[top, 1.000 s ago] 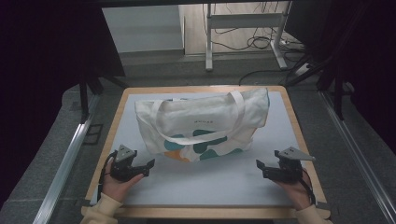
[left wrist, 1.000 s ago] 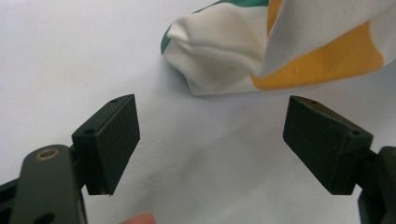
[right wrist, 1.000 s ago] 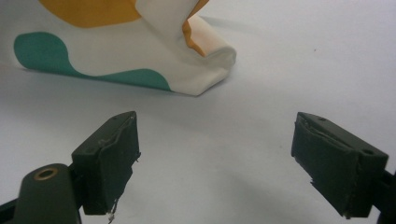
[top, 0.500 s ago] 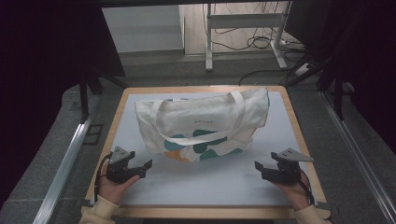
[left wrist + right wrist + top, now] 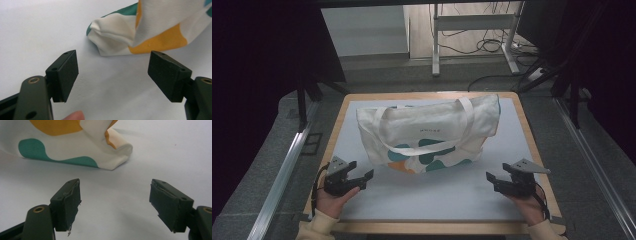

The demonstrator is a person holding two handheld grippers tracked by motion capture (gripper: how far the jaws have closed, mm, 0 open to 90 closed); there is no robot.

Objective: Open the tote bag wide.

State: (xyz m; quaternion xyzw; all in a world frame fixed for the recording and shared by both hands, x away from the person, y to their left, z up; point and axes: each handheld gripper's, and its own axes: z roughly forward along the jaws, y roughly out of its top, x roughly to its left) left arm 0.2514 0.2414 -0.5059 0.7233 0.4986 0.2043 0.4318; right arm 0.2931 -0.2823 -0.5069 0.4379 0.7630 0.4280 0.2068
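While both tools sit low at my end of the table, I see the one container here, a cream tote bag printed with teal and orange blobs, lying flat on its side ahead of them and between them, its two handles draped over its upper face. Its mouth is not turned toward any camera, so I cannot tell what, if anything, is inside. My left gripper has its jaws spread wide with nothing between them; in its own view a folded bottom corner of the bag lies just ahead, slightly toward the right jaw, apart from both pads. My right gripper is spread just as wide and empty, with the bag's other bottom corner ahead, between the two jaws' lines but clear of them. Compared with half a second ago, both grippers have barely shifted, and the bag lies as it did.
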